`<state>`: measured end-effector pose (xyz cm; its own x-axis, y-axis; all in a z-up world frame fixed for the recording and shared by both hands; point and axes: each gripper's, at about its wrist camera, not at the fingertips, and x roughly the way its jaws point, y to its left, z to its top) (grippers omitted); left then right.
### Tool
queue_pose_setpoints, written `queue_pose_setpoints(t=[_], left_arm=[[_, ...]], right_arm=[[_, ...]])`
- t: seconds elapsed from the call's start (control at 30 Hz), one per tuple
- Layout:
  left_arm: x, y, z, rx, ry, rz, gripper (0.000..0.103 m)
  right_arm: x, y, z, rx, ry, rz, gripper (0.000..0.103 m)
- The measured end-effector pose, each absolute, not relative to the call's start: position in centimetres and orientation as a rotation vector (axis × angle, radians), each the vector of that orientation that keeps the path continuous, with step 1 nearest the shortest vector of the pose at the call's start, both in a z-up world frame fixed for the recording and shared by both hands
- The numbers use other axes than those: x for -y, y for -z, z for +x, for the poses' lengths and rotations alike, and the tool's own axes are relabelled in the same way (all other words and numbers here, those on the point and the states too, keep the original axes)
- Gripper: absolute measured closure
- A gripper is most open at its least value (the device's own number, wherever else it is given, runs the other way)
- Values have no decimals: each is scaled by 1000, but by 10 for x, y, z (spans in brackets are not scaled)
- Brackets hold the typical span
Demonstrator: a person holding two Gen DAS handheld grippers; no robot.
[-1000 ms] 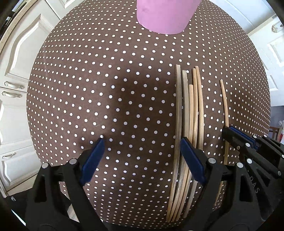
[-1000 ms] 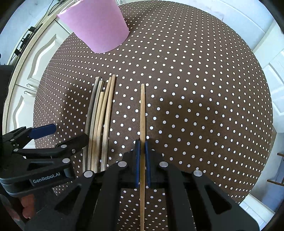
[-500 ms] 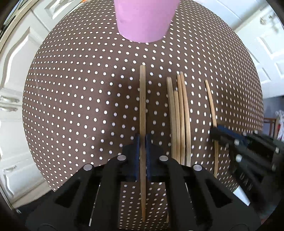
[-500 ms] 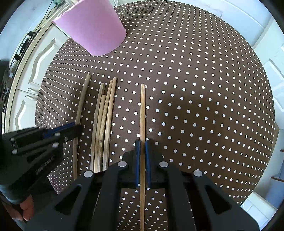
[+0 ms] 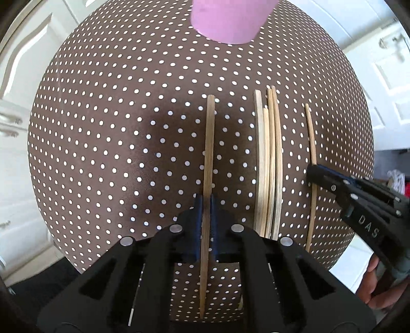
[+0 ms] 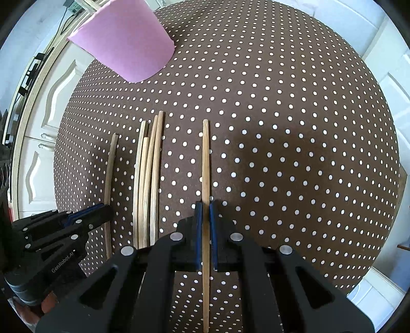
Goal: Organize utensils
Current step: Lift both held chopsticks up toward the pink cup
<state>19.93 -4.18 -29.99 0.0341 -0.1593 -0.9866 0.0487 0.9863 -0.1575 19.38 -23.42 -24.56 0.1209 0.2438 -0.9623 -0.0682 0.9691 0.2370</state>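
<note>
My left gripper [image 5: 205,202] is shut on one wooden chopstick [image 5: 210,141] that lies lengthwise on the dotted brown tablecloth [image 5: 102,153]. To its right rests a bundle of several chopsticks [image 5: 269,166]. Further right, my right gripper [image 5: 311,173] pinches a single thin chopstick [image 5: 310,133]. In the right wrist view the right gripper [image 6: 205,205] is shut on that chopstick [image 6: 205,158], with the bundle [image 6: 148,179] to the left and the left gripper [image 6: 109,208] beyond it on its own stick [image 6: 110,164]. A pink cup [image 5: 230,18] [image 6: 123,43] stands at the far side.
White cabinet doors [image 5: 20,76] surround the round table on the left, and more white panels [image 5: 384,76] are on the right. A hand [image 5: 376,292] holds the right gripper's handle at the lower right. The cloth to the right of the right gripper's stick [image 6: 307,153] is bare.
The left gripper went from open beside the bundle to shut on its leftmost chopstick, and drew that stick leftward away from the others. The right gripper kept still, shut on its stick.
</note>
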Motion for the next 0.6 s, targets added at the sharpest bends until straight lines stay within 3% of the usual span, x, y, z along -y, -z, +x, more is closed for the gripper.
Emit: queue_pose_setpoints(t=[0.6], left_arm=[[21,267,224,-1443,130,-90,96]], right_arm=[[231,233,197,-1372,-228,156,98]])
